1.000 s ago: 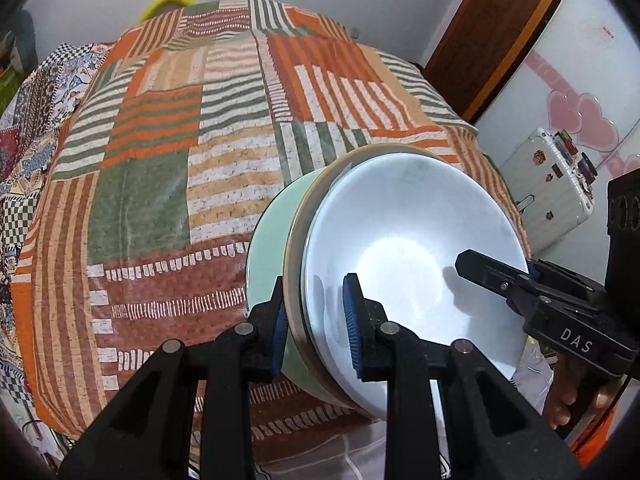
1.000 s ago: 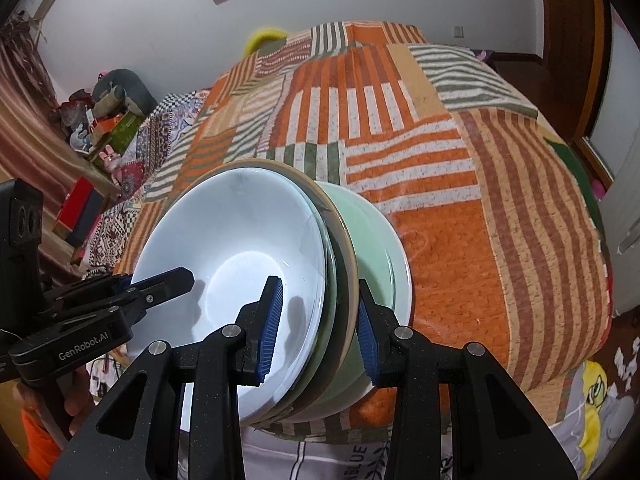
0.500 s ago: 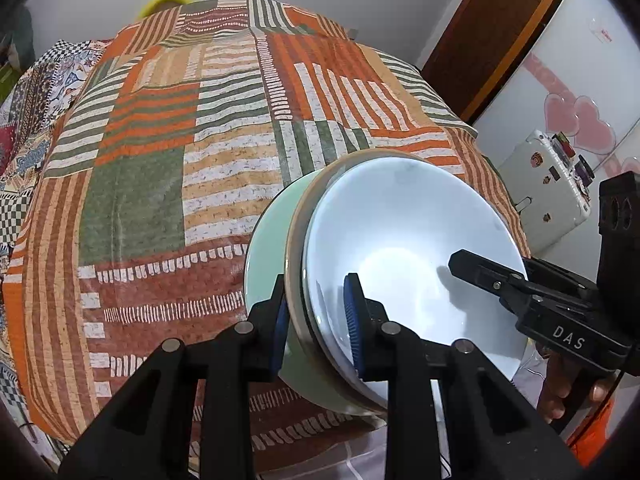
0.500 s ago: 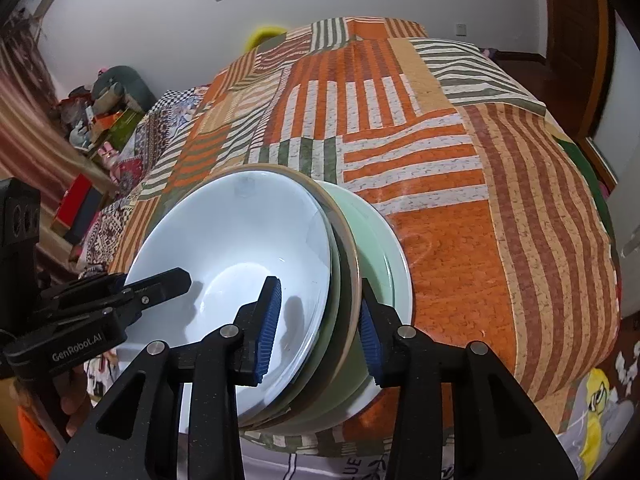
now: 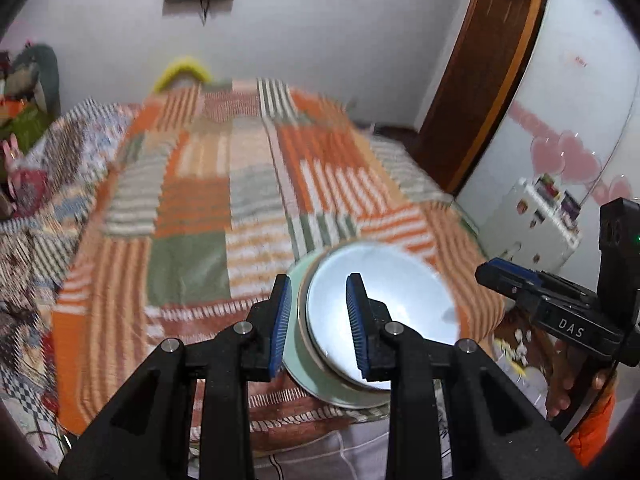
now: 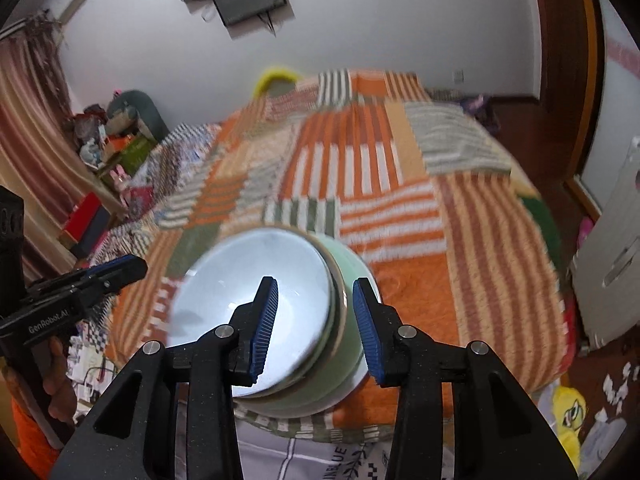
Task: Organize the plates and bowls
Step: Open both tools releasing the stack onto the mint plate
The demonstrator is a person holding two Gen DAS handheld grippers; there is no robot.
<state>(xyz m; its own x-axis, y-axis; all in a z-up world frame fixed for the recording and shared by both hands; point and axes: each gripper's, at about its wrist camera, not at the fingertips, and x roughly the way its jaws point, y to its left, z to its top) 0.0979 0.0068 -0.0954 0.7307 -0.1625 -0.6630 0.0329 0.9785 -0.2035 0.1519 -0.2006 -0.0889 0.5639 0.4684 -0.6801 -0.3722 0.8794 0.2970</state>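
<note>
The left gripper [image 5: 316,320] and the right gripper [image 6: 314,326] are both hanging above the stacked dishes with jaws parted narrowly and pinching nothing, their blue pads clear of the rims. Below them the white bowl [image 5: 380,312] is nesting in a tan-rimmed dish on a pale green plate [image 6: 348,376], likely stacked to save space. The stack is resting on the striped bedspread [image 5: 224,216], near its closest edge.

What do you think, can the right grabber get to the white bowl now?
Probably yes. The right gripper is open and aimed at the white bowl's rim, atop the stack on the bedspread. Nothing shows between them, and the left gripper is off to the side.
</note>
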